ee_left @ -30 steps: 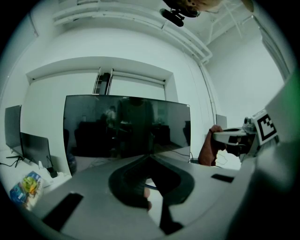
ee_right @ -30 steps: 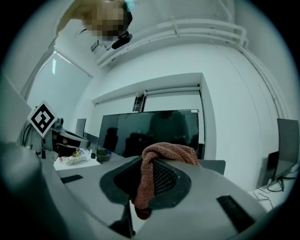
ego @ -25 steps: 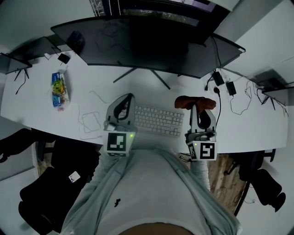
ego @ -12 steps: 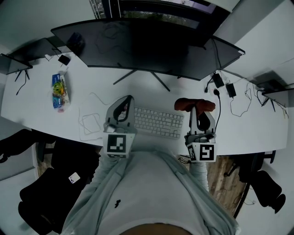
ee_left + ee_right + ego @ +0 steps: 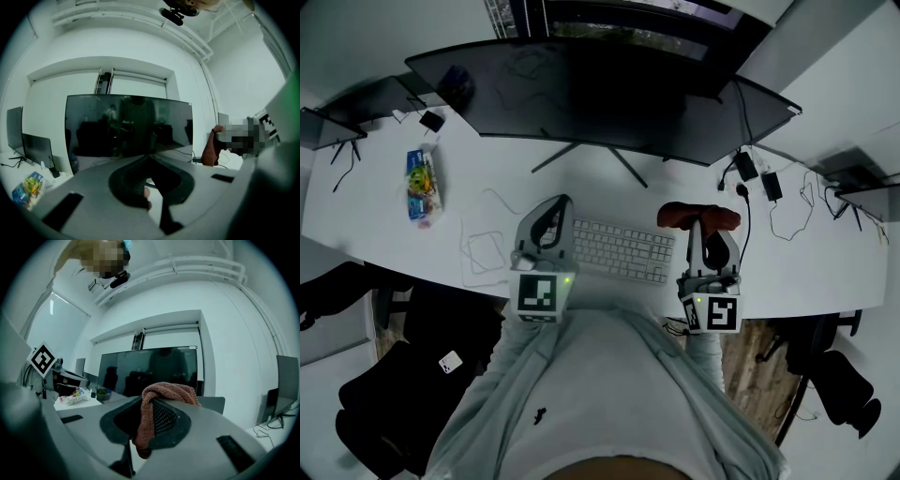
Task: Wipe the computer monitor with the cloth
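The right gripper (image 5: 152, 420) clamps a rust-red cloth (image 5: 161, 401), facing the dark monitor (image 5: 147, 369).

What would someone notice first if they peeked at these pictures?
The big dark monitor stretching across the back of the white desk grabs the eye first. Next comes the reddish-brown cloth pinched in the right gripper, just right of the keyboard. A colourful packet lies far left on the desk.

White keyboard (image 5: 623, 248), colourful packet (image 5: 422, 183), looped cable (image 5: 485, 248) on desk (image 5: 366, 217)
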Motion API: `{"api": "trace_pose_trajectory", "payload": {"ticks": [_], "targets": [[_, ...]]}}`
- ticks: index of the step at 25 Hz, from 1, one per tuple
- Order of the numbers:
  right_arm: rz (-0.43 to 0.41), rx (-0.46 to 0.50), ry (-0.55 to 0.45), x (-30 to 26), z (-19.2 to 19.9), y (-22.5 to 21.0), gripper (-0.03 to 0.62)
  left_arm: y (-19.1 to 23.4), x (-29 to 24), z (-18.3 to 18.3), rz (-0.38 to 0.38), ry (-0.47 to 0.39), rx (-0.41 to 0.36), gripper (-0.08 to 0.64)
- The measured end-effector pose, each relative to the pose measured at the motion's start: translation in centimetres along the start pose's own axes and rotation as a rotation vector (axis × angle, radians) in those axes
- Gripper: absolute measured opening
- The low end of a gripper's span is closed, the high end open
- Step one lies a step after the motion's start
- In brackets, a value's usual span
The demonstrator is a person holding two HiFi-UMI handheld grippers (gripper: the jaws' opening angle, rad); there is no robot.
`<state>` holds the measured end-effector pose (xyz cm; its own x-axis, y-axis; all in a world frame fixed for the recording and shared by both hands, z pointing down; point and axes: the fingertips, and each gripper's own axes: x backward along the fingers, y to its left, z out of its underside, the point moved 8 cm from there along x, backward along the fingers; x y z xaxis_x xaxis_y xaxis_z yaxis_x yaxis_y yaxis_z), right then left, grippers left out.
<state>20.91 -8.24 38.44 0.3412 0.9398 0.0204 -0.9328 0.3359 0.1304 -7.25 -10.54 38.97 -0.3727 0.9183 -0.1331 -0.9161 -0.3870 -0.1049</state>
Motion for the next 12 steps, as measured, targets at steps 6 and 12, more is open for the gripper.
{"api": "trace_pose_trajectory", "payload": {"ticks": [6, 12], "targets": [[-0.007, -0.001, -0.005, 0.04, -0.02, -0.2, 0.051, -0.19, 0.04, -0.14, -0.008, 0.01, 0.01, 0.018], [-0.007, -0.01, -0.004, 0.26, 0.16, -0.41, 0.051, -0.13, -0.21, -0.09, -0.001, 0.01, -0.004, 0.018]]}}
